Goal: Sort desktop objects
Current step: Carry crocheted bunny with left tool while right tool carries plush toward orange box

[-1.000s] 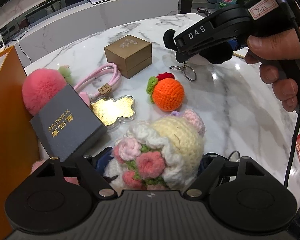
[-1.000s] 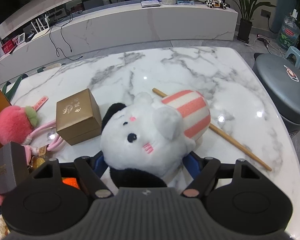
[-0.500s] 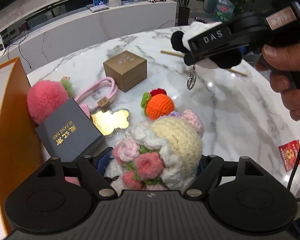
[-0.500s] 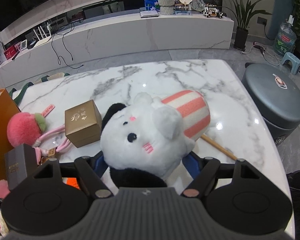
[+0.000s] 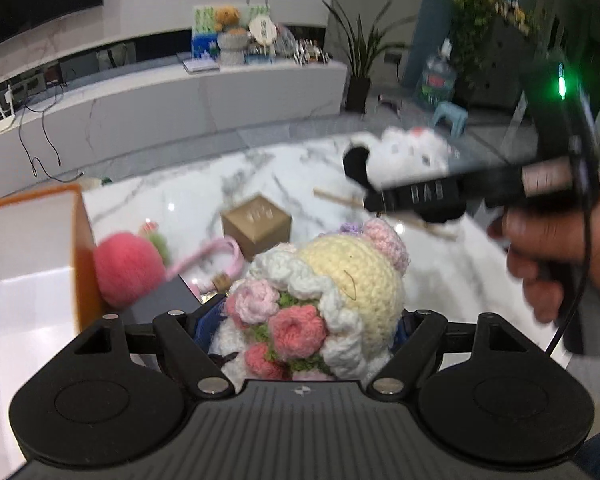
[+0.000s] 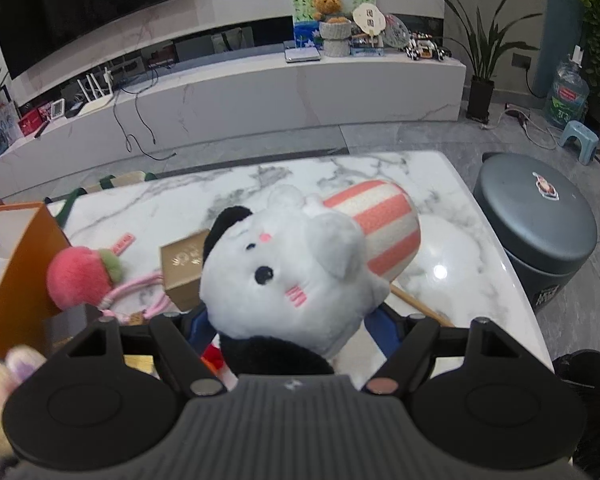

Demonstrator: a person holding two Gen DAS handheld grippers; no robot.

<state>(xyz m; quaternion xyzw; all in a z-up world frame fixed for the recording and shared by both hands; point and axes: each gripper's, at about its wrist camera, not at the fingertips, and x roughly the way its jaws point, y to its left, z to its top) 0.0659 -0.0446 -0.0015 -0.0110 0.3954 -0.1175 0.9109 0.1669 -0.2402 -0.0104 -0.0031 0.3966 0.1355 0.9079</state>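
Left fingers (image 5: 216, 320) clamp knobbly crochet doll (image 5: 320, 300) | right fingers (image 6: 384, 322) clamp fluffy plush cat (image 6: 292, 276)

The crocheted doll (image 5: 332, 292) is cream-yellow, with white ruffles, pink roses and green leaves. The plush cat (image 6: 296, 272) is white with one black ear, a black eye, pink whisker stitches and a pink-and-white striped body. Left of it lie a pink pompom strawberry (image 6: 80, 276) with a green tuft, a pink cord (image 6: 140, 288) and a gold-brown box (image 6: 184, 272). The bench (image 6: 460, 264) is white marble with grey veins. The paper bag (image 6: 16, 272) at far left is orange.
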